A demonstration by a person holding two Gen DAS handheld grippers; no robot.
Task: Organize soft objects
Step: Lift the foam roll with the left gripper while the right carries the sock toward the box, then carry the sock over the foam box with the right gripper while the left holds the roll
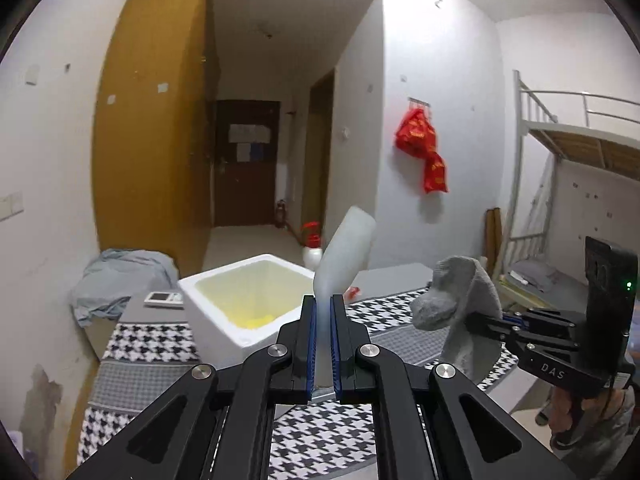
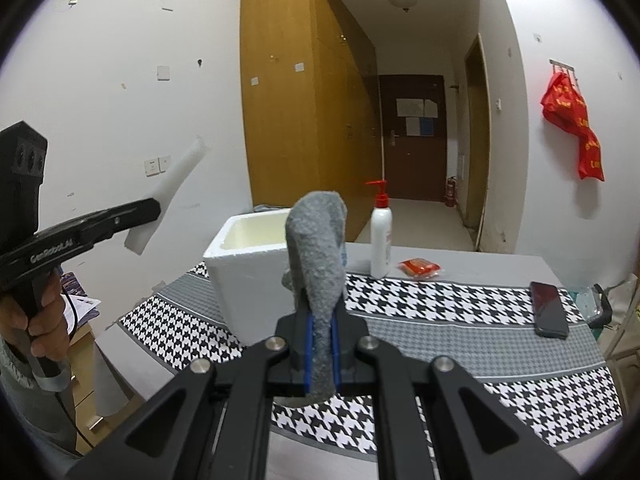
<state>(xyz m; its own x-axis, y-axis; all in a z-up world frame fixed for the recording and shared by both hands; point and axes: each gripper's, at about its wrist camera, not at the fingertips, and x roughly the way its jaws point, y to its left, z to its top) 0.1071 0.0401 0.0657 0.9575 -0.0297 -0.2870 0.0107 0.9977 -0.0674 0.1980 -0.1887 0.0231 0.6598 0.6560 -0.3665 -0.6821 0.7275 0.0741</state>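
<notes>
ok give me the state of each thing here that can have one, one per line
left gripper: shut on the white foam strip, held up in the air
right gripper: shut on the grey sock, lifted off the table
foam box: open, no lid, upright on the checked cloth
pump bottle: upright
phone: flat, screen dark

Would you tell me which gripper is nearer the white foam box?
Left, as far as I can judge. The left gripper holds white foam just before the foam box; the right gripper, holding a grey sock, sits further back.
</notes>
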